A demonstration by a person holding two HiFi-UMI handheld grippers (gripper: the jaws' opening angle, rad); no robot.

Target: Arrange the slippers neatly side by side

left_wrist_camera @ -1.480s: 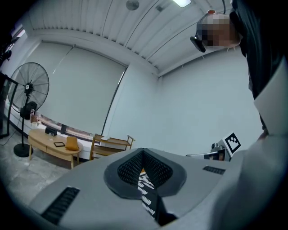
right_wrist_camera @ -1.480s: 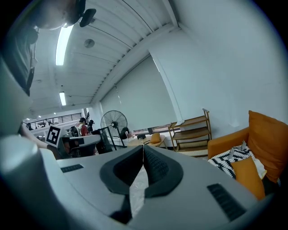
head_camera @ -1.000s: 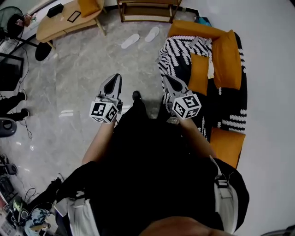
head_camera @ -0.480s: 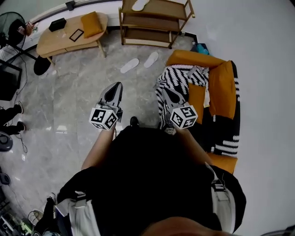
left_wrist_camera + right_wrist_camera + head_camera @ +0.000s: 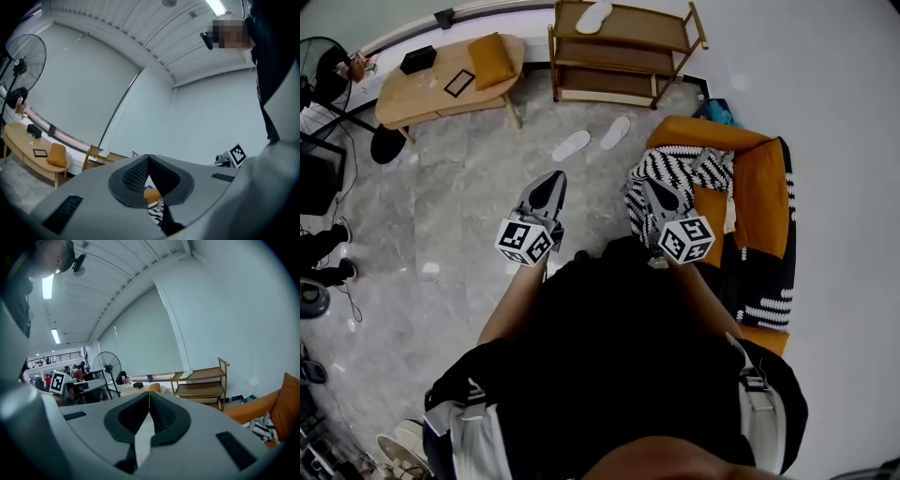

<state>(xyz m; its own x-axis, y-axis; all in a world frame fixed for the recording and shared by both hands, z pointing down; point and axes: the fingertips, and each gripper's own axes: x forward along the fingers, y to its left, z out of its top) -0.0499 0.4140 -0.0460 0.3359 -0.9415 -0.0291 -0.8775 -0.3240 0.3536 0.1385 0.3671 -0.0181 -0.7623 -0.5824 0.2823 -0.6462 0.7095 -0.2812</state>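
Slippers (image 5: pixel 571 144) nearer than before | left claw (image 5: pixel 553 178) clenched, empty | right claw (image 5: pixel 654 186) clenched, empty

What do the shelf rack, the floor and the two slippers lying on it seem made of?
Shelf rack: probably wood, matte brown boards on paler posts. Floor: looks like polished grey stone or tile, veined, with glints of light. Slippers: plain white, perhaps soft fabric or foam; too small to be sure.

Glossy grey stone floor (image 5: pixel 469 206), wooden rack (image 5: pixel 647 28), white cloth slippers (image 5: pixel 571 144), orange fabric sofa (image 5: pixel 761 187)
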